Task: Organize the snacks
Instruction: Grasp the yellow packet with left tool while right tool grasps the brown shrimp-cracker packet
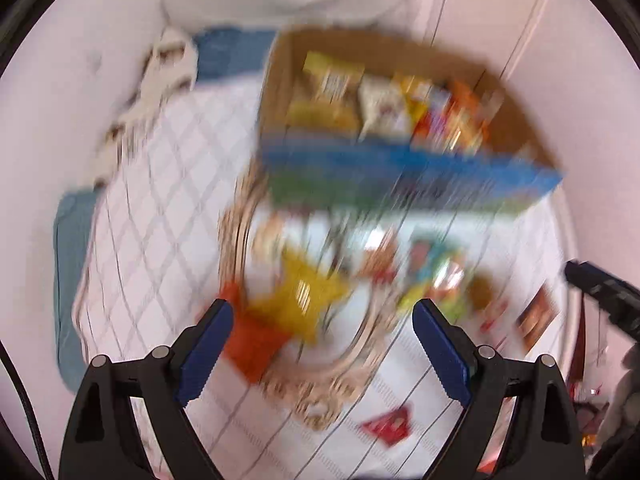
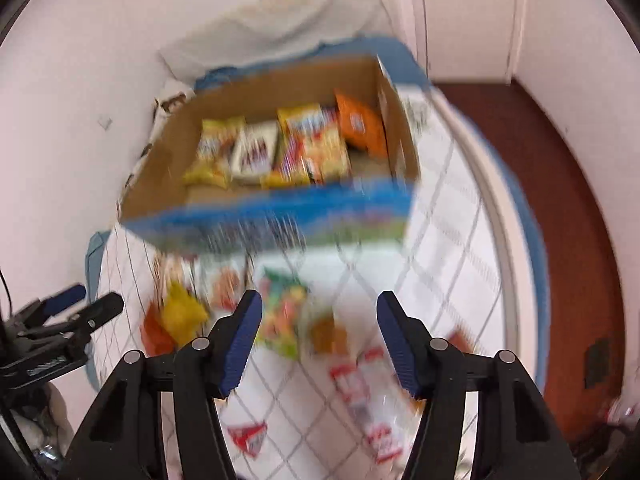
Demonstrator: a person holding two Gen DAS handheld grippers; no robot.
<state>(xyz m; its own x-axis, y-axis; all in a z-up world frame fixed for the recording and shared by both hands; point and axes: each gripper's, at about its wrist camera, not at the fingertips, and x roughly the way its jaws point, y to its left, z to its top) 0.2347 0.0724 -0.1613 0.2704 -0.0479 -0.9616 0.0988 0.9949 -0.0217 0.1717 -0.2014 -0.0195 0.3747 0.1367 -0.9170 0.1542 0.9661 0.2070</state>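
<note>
Both views motion-blurred. Left gripper (image 1: 322, 346) spread wide, nothing between pads, hovering over yellow pack (image 1: 300, 296). Right gripper (image 2: 320, 342) gaping too, narrower, pinching nothing, over green pack (image 2: 280, 312). Box (image 2: 280, 220) sitting at far end of bed (image 2: 440, 248), already holding snacks; loose packs lying before it. Step, judged: reaching for next pick. Next: lower, centre pads, close.

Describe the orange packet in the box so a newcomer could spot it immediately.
Find the open cardboard box with the blue printed front, standing on the quilted bed cover. Snack packets stand in a row inside. The orange packet is at the row's right end, the only plain orange one, beside yellow packets.
</note>
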